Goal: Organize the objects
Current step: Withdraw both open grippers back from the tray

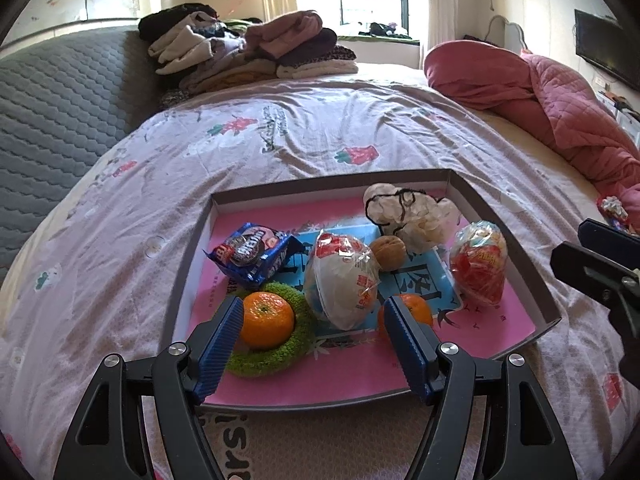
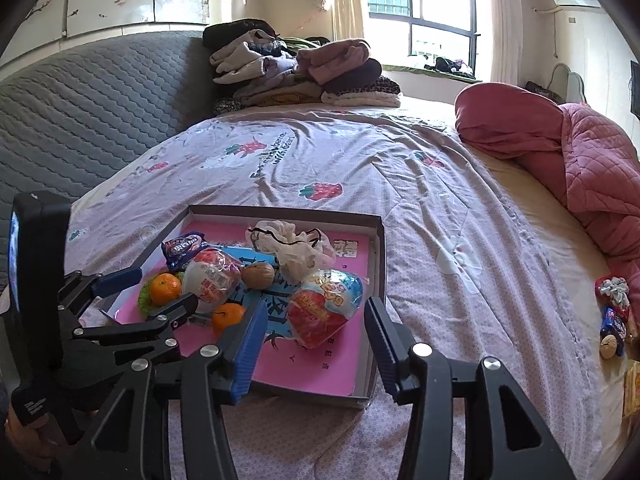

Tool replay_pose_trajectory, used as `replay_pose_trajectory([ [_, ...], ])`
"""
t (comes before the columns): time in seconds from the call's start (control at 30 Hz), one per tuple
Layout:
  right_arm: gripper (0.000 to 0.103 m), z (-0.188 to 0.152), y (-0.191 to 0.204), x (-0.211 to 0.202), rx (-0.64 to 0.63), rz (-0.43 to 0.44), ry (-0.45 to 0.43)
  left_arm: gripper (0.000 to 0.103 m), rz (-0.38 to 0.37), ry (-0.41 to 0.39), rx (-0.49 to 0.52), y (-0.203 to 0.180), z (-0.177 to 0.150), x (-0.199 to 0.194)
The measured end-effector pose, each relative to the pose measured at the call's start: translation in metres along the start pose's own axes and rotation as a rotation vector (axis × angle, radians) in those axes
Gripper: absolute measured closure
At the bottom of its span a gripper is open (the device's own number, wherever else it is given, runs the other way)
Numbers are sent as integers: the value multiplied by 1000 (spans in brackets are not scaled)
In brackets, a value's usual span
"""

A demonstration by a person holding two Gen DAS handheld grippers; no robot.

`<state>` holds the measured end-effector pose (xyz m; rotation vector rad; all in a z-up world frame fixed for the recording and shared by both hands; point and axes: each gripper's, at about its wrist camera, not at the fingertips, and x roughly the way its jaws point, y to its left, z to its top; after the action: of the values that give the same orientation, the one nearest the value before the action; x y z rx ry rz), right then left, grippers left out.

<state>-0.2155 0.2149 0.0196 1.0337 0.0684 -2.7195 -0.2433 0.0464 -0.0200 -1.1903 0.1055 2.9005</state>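
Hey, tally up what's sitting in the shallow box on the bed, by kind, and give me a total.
Oranges: 2
Wrapped snack bags: 2
Cookie packs: 1
Walnuts: 1
Green rings: 1
White cloth bundles: 1
Total: 8

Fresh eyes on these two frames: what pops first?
The shallow box with a pink floor, on the bed's near end, full of snacks: a blue cookie pack at its left, two wrapped buns in the middle and right. One orange sits in a green ring in the near left corner. A red quilt is bunched at far right.
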Motion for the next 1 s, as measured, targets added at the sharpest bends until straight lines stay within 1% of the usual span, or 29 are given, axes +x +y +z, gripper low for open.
replay_pose_trajectory([
  [0.07, 52, 1, 0, -2, 1, 0, -7, 29, 6, -9, -2, 0, 2, -6],
  [0.13, 47, 2, 1, -3, 2, 1, -14, 29, 8, -20, -7, 1, 3, -12],
  [0.17, 47, 2, 1, -4, 2, 1, -18, 29, 7, -25, -9, 1, 4, -16],
  [0.47, 46, 4, 3, -10, 2, 6, -42, 29, 12, -51, -34, 8, 9, -36],
  [0.57, 44, 5, 5, -13, -5, 8, -55, 27, 19, -67, -37, 10, 10, -43],
  [0.8, 42, 6, 9, -19, -8, 20, -76, 26, 27, -89, -47, 16, 13, -60],
  [1.0, 40, 7, 14, -26, -8, 29, -90, 26, 33, -98, -60, 21, 9, -75],
])
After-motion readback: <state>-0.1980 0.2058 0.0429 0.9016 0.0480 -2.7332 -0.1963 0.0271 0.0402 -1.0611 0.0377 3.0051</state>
